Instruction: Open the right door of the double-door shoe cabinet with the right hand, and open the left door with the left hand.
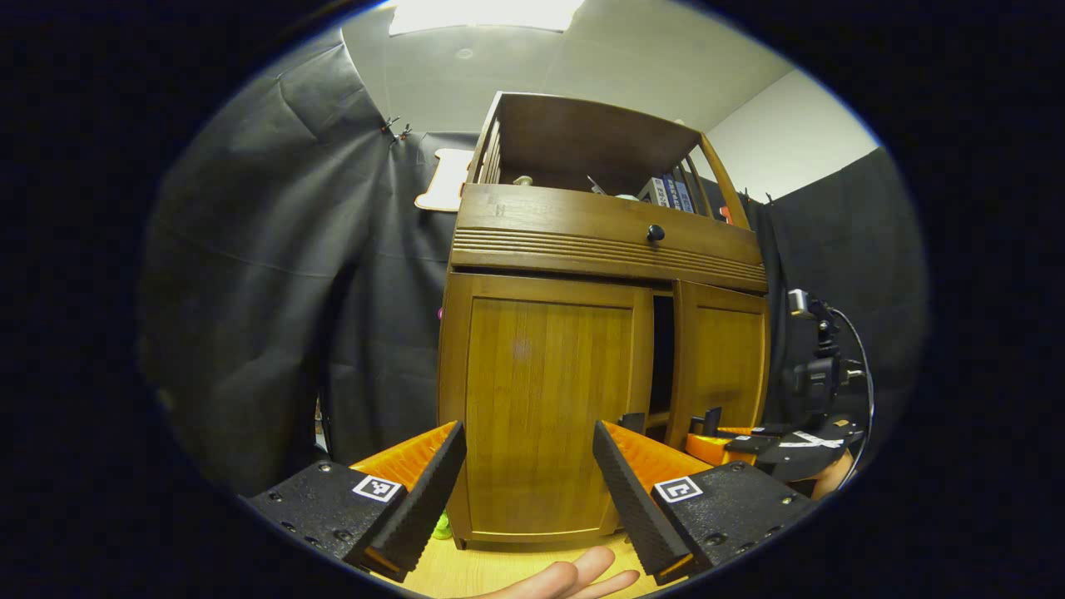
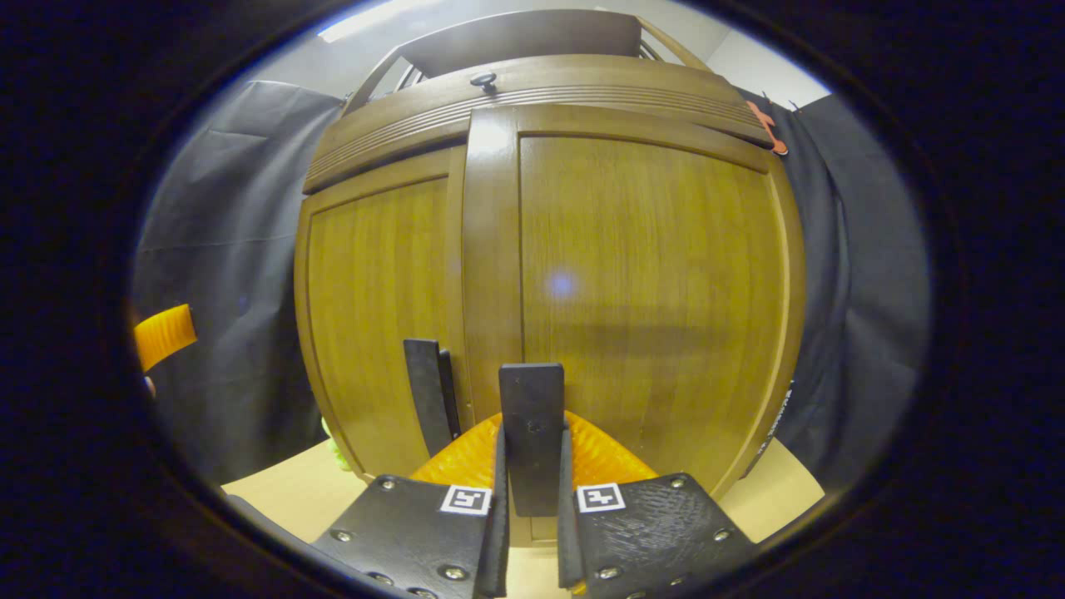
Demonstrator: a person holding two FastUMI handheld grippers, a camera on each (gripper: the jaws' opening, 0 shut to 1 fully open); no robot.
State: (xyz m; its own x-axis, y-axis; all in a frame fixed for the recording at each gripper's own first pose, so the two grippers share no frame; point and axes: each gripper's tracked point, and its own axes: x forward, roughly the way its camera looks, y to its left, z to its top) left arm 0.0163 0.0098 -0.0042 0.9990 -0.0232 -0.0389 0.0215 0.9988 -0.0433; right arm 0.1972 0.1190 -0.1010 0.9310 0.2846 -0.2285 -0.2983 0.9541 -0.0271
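books (image 1: 671, 193) on cabinet shelf, tripod camera (image 1: 819, 366) beside right door (image 1: 720, 358)

— What is around back there?
— Dark cloth (image 1: 274, 274) hangs on the left and right. A white wall (image 1: 782, 141) is far right.
— And up top?
— A bright light (image 1: 482, 12) on the ceiling (image 1: 499, 75). The floor (image 2: 274, 491) is pale wood.

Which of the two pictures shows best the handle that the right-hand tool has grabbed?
The right gripper view: the right door's handle stands close up, clamped between the right gripper fingers. The left gripper view shows it small and far off, partly hidden.
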